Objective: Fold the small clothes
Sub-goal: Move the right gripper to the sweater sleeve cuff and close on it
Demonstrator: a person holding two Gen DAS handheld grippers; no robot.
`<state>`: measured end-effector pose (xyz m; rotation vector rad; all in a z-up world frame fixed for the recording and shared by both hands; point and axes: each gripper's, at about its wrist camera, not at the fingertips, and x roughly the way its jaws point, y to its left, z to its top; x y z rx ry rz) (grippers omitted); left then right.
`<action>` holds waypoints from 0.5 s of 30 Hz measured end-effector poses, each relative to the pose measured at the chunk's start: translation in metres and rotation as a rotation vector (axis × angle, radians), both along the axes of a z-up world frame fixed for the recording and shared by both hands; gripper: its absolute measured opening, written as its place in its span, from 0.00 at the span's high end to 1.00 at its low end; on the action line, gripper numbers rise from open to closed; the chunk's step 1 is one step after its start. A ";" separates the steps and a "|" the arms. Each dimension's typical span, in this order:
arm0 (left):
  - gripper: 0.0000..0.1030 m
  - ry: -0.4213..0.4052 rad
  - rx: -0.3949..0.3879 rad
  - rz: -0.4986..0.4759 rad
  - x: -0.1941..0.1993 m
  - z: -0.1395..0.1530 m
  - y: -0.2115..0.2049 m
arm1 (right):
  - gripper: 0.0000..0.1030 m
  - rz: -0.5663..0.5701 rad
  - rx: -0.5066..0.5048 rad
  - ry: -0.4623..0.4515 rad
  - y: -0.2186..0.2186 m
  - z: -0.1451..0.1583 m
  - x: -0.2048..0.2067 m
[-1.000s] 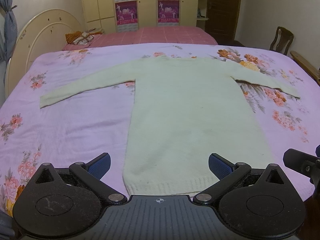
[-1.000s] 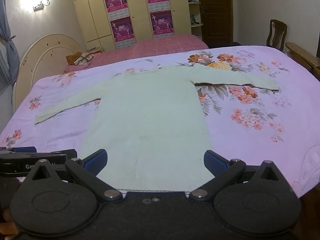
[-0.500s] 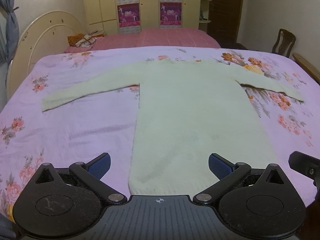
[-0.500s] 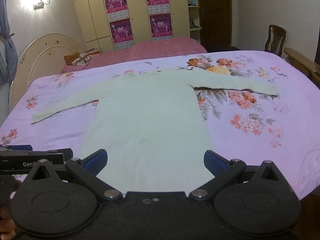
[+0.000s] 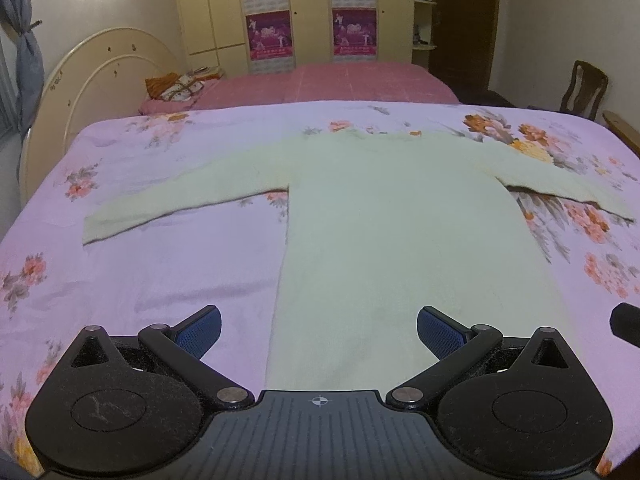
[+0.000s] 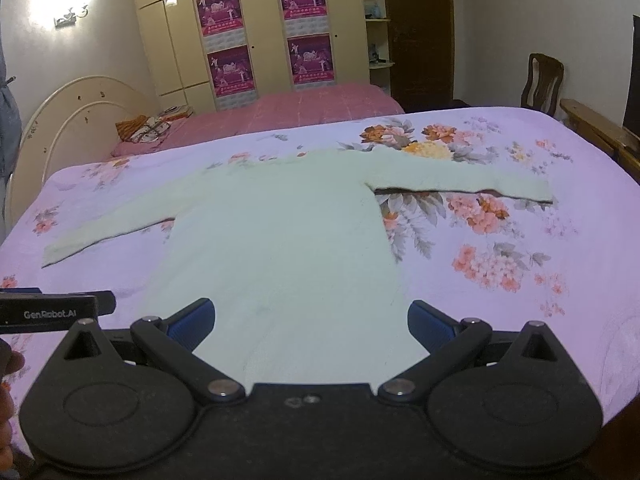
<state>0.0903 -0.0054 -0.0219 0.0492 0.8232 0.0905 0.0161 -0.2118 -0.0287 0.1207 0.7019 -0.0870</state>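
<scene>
A pale cream long-sleeved knit sweater (image 5: 392, 232) lies flat on the floral pink bedspread (image 5: 140, 272), both sleeves spread out sideways, hem towards me. It also shows in the right wrist view (image 6: 280, 248). My left gripper (image 5: 318, 330) is open and empty, above the hem's left part. My right gripper (image 6: 310, 322) is open and empty, above the hem's middle and right part. Neither touches the sweater. The hem itself is hidden behind the gripper bodies.
A second bed with a red cover (image 5: 328, 84) and a bundle of cloth (image 5: 176, 86) stands behind. A cream headboard (image 5: 92, 80) is at the left, a wooden chair (image 5: 584, 92) at the right. The left gripper's side (image 6: 52, 312) shows in the right wrist view.
Both grippers have moved forward over the bed towards the sweater, so its hem has slipped out of sight beneath them. Jaws stay open.
</scene>
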 end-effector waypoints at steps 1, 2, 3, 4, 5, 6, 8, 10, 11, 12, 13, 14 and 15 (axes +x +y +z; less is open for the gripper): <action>0.00 0.001 0.004 0.003 0.006 -0.001 -0.002 | 0.01 0.000 0.004 0.001 -0.004 -0.001 0.006; 0.00 0.003 0.002 0.004 0.012 -0.002 -0.004 | 0.01 -0.002 0.008 0.005 -0.008 -0.002 0.012; 0.00 0.008 -0.003 0.006 0.020 -0.003 -0.006 | 0.01 -0.004 0.013 0.010 -0.012 -0.003 0.017; 0.00 0.012 -0.007 0.009 0.028 -0.004 -0.008 | 0.01 -0.007 0.017 0.010 -0.017 -0.004 0.023; 0.00 0.014 -0.012 0.012 0.034 -0.005 -0.010 | 0.01 -0.010 0.019 0.011 -0.022 -0.005 0.030; 0.00 0.015 -0.018 0.015 0.043 -0.007 -0.013 | 0.01 -0.013 0.019 0.011 -0.027 -0.005 0.035; 0.00 0.018 -0.025 0.018 0.059 -0.010 -0.018 | 0.01 -0.023 0.017 0.016 -0.038 -0.008 0.049; 0.00 0.022 -0.025 0.025 0.077 -0.014 -0.025 | 0.02 -0.035 0.024 0.021 -0.052 -0.012 0.064; 0.00 0.023 -0.022 0.027 0.085 -0.016 -0.029 | 0.03 -0.041 0.028 0.024 -0.060 -0.014 0.071; 0.00 0.024 -0.019 0.028 0.093 -0.018 -0.033 | 0.04 -0.050 0.033 0.030 -0.067 -0.016 0.078; 0.00 0.025 -0.016 0.028 0.102 -0.020 -0.037 | 0.05 -0.055 0.043 0.038 -0.075 -0.019 0.086; 0.00 0.029 -0.016 0.029 0.111 -0.023 -0.040 | 0.08 -0.059 0.054 0.044 -0.084 -0.022 0.095; 0.00 0.033 -0.019 0.028 0.119 -0.025 -0.044 | 0.09 -0.064 0.063 0.048 -0.092 -0.025 0.102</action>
